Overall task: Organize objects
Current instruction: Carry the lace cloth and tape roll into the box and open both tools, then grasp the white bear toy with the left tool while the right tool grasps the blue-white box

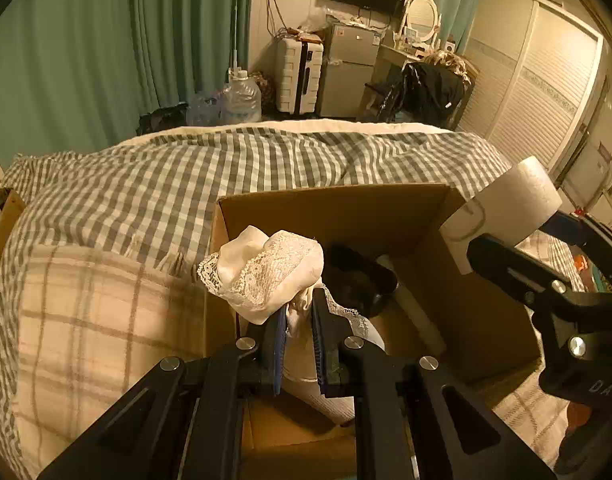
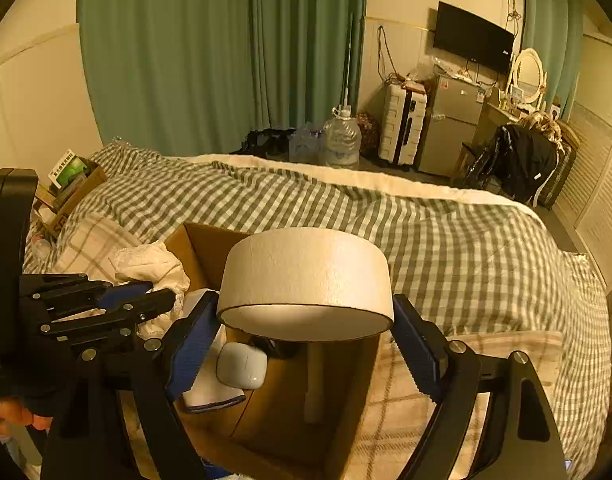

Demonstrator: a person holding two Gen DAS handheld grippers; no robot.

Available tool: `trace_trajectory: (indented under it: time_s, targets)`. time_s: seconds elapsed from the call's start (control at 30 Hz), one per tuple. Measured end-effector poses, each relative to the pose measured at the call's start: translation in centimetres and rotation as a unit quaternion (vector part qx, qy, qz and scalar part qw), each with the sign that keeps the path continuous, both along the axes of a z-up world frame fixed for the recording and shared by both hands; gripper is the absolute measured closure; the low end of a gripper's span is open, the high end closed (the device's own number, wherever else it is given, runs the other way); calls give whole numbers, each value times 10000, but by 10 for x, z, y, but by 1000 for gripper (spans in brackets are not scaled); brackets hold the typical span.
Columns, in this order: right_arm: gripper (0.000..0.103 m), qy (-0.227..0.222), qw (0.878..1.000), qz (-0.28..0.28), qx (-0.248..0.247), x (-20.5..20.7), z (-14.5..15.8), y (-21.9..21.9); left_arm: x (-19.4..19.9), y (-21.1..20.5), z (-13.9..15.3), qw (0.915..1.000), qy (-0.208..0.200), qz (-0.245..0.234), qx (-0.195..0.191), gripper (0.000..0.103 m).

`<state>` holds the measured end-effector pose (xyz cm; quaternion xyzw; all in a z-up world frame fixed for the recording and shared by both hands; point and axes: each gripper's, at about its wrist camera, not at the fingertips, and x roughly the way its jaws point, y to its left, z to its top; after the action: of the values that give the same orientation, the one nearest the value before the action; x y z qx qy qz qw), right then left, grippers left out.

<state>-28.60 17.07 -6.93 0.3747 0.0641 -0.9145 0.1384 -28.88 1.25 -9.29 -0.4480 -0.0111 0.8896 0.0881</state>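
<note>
My left gripper (image 1: 298, 312) is shut on a white lace-trimmed cloth (image 1: 266, 276) and holds it over the left side of an open cardboard box (image 1: 345, 208) on the bed. My right gripper (image 2: 306, 320) is shut on a wide white foam roll (image 2: 306, 276), held above the box's right side; the roll also shows in the left wrist view (image 1: 509, 204). Inside the box lie a white earbud case (image 2: 242, 364), a dark round object (image 1: 361, 280), a white tube (image 2: 315, 380) and folded white fabric (image 2: 210, 384).
The box rests on a green-checked duvet (image 2: 385, 220) with a plaid pillow (image 1: 98, 320) to its left. A second carton with packets (image 2: 70, 184) sits at the bed's far left. Beyond the bed stand water jugs (image 2: 341, 140), a suitcase (image 2: 401, 124) and a fridge (image 2: 453, 128).
</note>
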Motion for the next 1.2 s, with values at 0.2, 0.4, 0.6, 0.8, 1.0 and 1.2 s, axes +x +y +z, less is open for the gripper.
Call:
trace_trajectory:
  time_s: [0.2, 0.4, 0.6, 0.8, 1.0, 1.2]
  targets:
    - [19, -14, 10000, -5, -92, -4, -5, 3, 2, 0, 3, 9999, 98, -49, 26, 91]
    - [16, 79, 9991, -97, -406, 6, 13, 11, 14, 2, 20, 9997, 247, -81, 28, 84]
    - [7, 475, 9980, -323, -256, 35, 63, 28, 45, 0, 69, 9959, 841, 204, -251, 25]
    - [7, 918, 9948, -420, -153, 86, 119, 40, 90, -11, 117, 9907, 1269, 357, -327, 7]
    - [7, 1137, 9927, -379, 95, 146, 144, 37, 148, -25, 141, 9856, 1584, 506, -301, 0]
    - [7, 1169, 9926, -257, 217, 191, 127, 31, 188, -40, 119, 9871, 1475, 624, -59, 0]
